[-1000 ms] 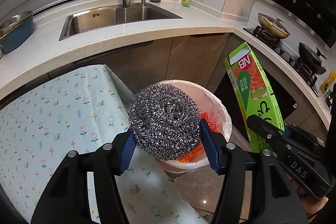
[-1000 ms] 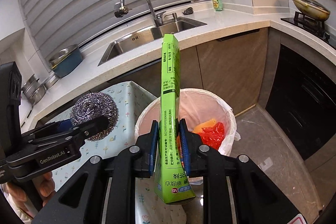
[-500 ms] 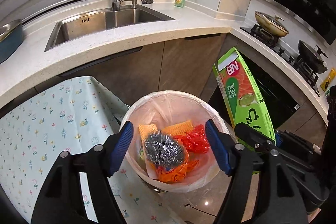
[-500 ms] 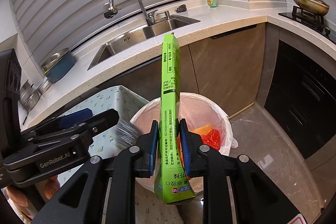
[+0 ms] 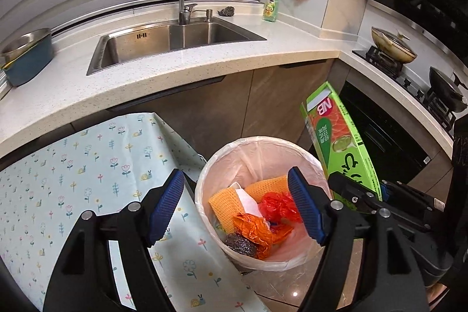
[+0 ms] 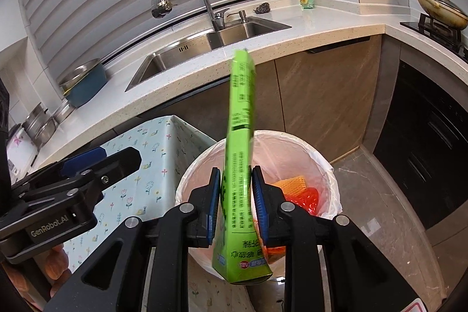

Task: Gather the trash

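Note:
A round bin with a pale liner (image 5: 204,180) (image 6: 327,165) stands on the floor beside the table. Inside lie a steel wool scourer (image 5: 241,244), orange and red wrappers (image 5: 263,227), yellow sponge cloths and white paper. My left gripper (image 5: 237,206) is open and empty above the bin's left side. My right gripper (image 6: 235,202) is over the bin with its jaws slightly apart around a long green box (image 6: 238,154) (image 5: 339,136), which looks blurred and tilted between the pads.
A table with a flowered cloth (image 5: 87,165) lies left of the bin. Behind runs a white counter (image 5: 204,60) with a sink (image 5: 175,40), tap, dish soap bottle (image 5: 270,5) and a blue pot (image 5: 26,57). A stove with pans (image 5: 395,46) is at right.
My left gripper opened and the steel wool scourer fell into the bin. My right gripper's jaws have eased apart and the green box has tilted and blurred.

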`<state>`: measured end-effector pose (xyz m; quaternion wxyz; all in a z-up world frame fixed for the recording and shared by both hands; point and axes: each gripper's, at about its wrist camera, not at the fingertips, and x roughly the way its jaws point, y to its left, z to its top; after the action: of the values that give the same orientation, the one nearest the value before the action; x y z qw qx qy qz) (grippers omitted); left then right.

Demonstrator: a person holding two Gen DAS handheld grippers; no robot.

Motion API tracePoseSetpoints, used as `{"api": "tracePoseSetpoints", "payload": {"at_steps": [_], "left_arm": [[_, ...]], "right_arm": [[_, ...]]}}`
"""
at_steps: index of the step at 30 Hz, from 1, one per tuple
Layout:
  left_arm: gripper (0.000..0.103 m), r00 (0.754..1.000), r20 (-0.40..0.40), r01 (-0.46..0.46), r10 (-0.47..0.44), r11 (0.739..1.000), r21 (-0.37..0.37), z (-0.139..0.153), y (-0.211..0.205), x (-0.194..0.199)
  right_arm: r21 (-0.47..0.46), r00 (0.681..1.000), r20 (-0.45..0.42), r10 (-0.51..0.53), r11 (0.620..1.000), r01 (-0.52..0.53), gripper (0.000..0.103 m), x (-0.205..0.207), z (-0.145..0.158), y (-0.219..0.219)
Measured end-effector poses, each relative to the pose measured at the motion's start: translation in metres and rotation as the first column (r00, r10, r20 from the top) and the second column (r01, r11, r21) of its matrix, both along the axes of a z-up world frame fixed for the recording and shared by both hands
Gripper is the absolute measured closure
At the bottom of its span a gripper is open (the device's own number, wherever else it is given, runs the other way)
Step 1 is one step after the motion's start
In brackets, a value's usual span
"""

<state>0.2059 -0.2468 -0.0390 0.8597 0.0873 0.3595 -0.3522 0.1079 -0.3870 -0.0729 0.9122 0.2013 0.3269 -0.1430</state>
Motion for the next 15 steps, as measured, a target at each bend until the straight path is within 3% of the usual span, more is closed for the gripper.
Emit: {"api": "tracePoseSetpoints", "payload": {"at_steps": [2,10,15], "left_arm": [[0.030,1.000,0.016,-0.014,0.014,1.000,0.004,0.001,0.003,0.000],[0.027,0.996,0.050,-0.078,0.078,0.997,0.014,0.004,0.024,-0.001],[0.018,0.990,0.078,-0.121,0.120,0.993,0.011,0.012,0.042,-0.007]], "right_arm": [[-0.017,1.000,-0.004,0.005,1.000,-0.005,0.065,0.005,0.000,0.003],[-0.049,1.000,-0.005,0.016,0.999,-0.016,0.047,0.008,0.007,0.013],[-0.072,0.999,-0.005,0.038,0.997,-0.038,0.037,0.000,0.017,0.028]]}}
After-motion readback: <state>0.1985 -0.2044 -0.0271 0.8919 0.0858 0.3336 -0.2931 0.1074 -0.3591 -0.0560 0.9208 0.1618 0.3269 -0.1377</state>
